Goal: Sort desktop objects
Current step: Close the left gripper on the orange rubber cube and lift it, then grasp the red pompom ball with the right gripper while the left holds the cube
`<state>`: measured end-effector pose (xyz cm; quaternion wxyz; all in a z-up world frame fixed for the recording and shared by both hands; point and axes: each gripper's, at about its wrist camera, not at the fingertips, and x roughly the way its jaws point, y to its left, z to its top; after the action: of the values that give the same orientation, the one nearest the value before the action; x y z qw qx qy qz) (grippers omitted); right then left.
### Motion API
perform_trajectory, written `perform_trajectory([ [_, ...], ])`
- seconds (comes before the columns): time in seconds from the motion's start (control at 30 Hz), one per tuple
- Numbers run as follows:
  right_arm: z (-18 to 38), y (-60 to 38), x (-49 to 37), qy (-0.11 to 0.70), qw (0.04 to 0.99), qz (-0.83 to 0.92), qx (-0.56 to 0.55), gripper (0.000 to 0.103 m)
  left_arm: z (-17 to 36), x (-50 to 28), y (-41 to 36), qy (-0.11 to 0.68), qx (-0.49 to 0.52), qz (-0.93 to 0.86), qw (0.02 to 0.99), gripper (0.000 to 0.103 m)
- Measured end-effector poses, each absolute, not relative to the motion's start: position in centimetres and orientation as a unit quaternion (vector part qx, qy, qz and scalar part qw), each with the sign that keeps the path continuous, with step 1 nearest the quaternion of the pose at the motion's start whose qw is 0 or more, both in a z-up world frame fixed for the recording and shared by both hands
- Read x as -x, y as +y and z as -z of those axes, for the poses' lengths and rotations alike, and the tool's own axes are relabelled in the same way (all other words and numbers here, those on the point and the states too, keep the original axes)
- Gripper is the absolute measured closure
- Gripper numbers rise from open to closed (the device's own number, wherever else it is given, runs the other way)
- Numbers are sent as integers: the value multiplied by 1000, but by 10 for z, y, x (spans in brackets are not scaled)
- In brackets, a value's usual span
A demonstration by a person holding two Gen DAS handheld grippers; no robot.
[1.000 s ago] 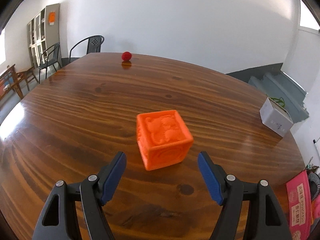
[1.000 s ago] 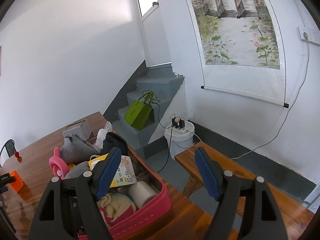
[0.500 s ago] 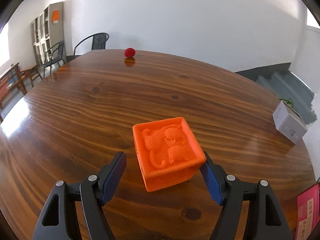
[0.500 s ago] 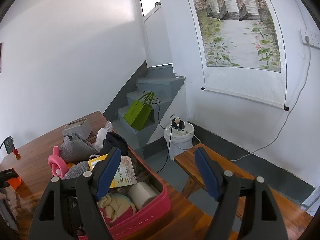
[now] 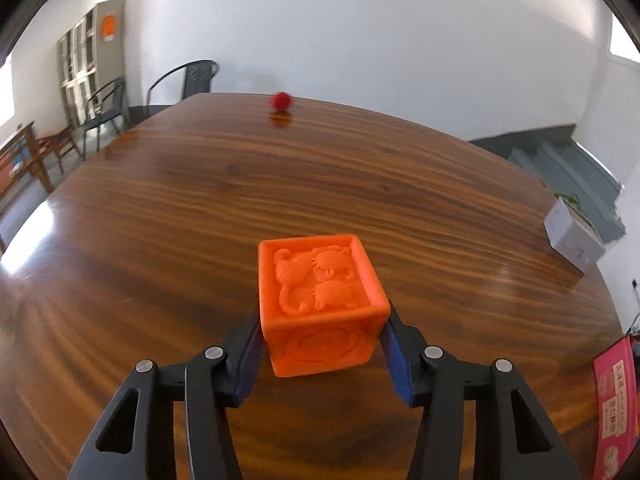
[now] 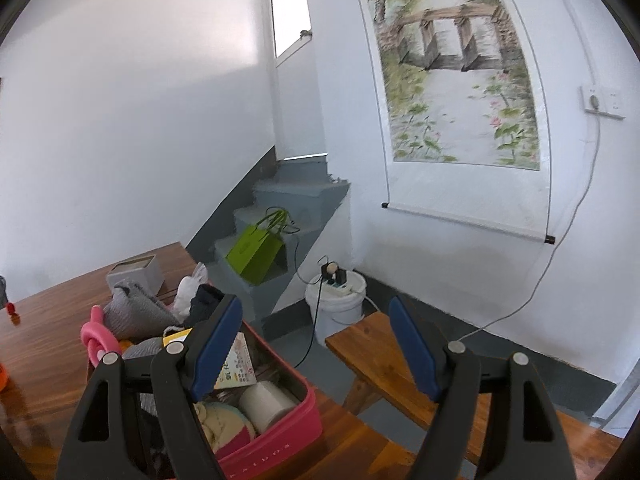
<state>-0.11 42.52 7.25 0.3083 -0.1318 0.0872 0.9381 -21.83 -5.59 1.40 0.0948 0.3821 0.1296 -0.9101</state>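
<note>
I'm closing the left gripper [image 5: 322, 344] around the orange cube [image 5: 320, 306] on the wooden table [image 5: 200, 208] — its blue pads are flanking the cube's sides, seemingly touching. My right gripper [image 6: 314, 344] is hanging spread, pinching nothing, above the pink bin [image 6: 280, 432] — full of items.
</note>
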Motion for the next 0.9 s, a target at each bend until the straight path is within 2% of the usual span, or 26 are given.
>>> perform_trajectory([
  [0.07, -77, 420, 5, 91, 308, -937, 140, 24, -20, 203, -74, 130, -375, 912, 106, 50],
  [0.23, -113, 390, 12, 138, 223, -954, 148, 24, -35, 168, -120, 135, -351, 918, 128, 50],
  [0.4, -158, 324, 40, 112, 142, -971, 157, 24, -33, 156, -161, 154, -340, 920, 121, 50],
  [0.6, -193, 221, 123, 70, 58, -980, 179, 24, -15, 167, -194, 167, -361, 913, 89, 50],
  [0.8, -176, 108, 239, -4, -58, -972, 227, 24, -8, 176, -201, 146, -357, 919, 84, 50],
  [0.9, -156, 59, 301, -25, -99, -952, 289, 24, -2, 179, -187, 115, -377, 916, 80, 47],
])
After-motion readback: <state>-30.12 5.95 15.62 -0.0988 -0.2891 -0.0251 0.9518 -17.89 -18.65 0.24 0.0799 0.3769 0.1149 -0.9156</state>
